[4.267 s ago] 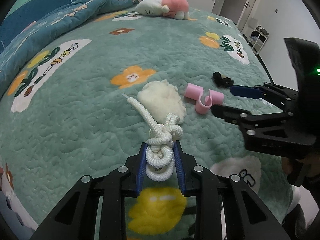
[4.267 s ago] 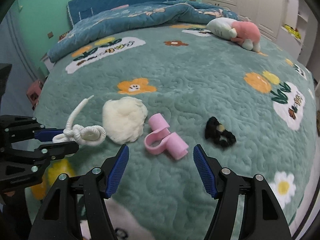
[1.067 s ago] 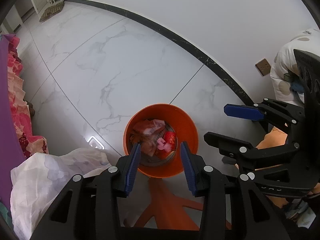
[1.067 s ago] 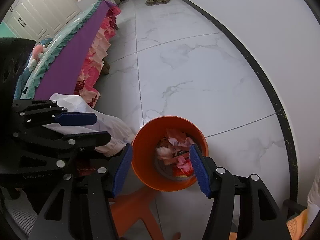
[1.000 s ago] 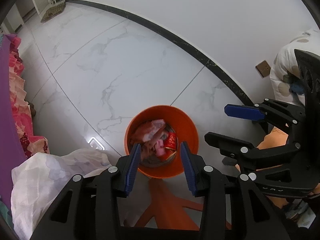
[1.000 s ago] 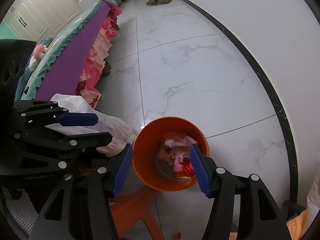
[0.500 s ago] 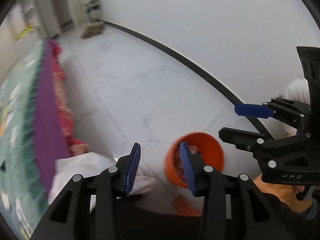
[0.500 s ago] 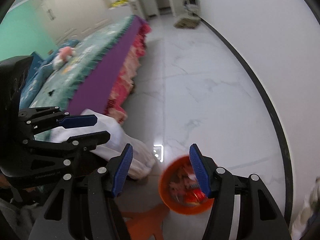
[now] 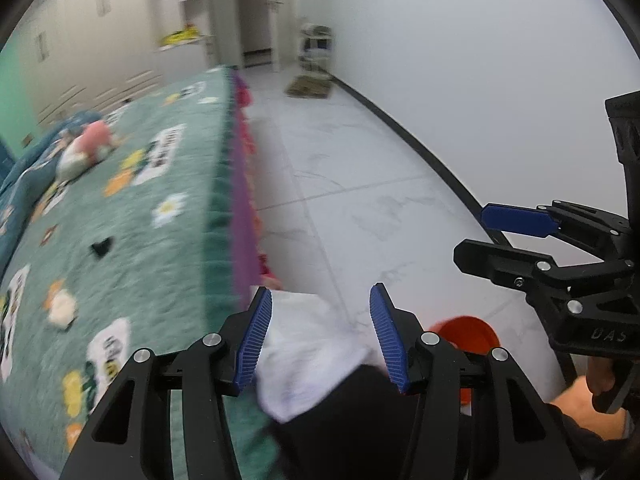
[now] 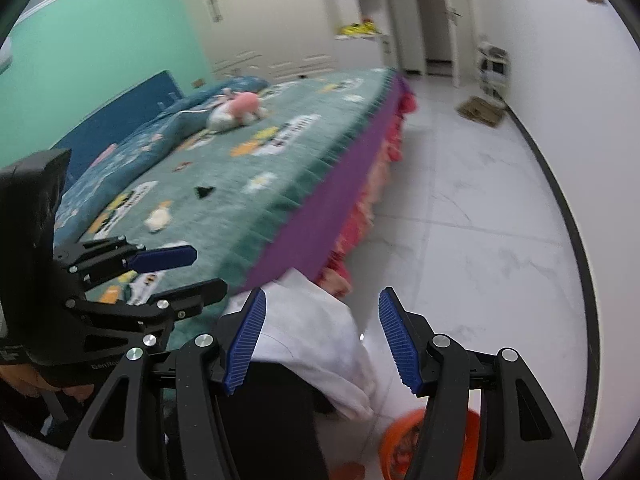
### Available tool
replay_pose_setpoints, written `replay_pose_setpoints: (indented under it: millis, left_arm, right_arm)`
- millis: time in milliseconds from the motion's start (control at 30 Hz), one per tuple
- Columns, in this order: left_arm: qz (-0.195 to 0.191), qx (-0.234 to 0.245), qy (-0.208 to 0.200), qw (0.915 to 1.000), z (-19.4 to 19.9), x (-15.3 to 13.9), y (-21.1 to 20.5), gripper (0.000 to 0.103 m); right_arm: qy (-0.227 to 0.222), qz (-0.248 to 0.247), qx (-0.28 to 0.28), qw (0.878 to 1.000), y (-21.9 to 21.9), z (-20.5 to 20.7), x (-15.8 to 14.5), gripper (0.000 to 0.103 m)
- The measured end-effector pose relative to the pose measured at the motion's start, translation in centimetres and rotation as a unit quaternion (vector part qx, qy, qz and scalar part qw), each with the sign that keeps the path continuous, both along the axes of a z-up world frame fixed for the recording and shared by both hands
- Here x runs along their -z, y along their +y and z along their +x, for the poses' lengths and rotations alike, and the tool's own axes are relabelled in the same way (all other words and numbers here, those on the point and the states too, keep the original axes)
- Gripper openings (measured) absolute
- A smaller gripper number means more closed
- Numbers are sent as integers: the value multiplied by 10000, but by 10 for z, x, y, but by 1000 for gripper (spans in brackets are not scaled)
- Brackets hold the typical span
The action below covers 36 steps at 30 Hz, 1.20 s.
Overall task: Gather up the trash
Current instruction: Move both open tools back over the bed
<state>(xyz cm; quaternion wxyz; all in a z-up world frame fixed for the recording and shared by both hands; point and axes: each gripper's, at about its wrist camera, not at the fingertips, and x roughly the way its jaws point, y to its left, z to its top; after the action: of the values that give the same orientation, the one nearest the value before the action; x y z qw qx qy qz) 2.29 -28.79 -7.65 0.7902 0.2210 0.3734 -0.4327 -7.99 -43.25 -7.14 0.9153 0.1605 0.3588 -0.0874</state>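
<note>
Bedroom floor, orange bin (image 9: 466, 330) low; left tool (image 9: 320, 334), right tool (image 10: 320, 338) released (both empty).

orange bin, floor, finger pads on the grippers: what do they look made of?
Orange bin: likely moulded plastic, judging by its uniform saturated colour and thin smooth rim; mostly hidden, so unsure.
Floor: large white tiles with grey veining and thin joints, glossy; marble or marble-look ceramic, can't tell which.
Finger pads: blue with fine ridges, matte; probably rubber or soft plastic, mounted on black rigid fingers.
</note>
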Motion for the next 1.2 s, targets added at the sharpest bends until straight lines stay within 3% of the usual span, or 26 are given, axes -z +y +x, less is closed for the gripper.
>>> replay_pose_setpoints:
  millis: [100,267,467,733,800,1200]
  left_arm:
    - [-90,-349,-96,9993,11,-8,20,62]
    - [-214,-804,-172,9964,34,-19,54,62]
    - [-283,-1371,-335,9896,60,-26,92,71]
    - [-387,-2114,-294,9762,99,-29,144,76]
    - [-400,-2317,-317,9715,108,-28,155,85]
    - [-421,-3015,-32,9525,169,-20,202,85]
  right_arm:
    - [-92,-73,-332,9994,21,27,-10,59]
    - [-195,-103,-749,9969,53,62,-22,59]
    - [-268,-150,-1154,9928,87,101,-30,64]
    - [-234,-191,-1674,9854,128,153,-31,64]
    - [-208,-180,-1756,9841,135,164,-30,64]
    - [-53,-104,-2189,9757,175,244,-19,68]
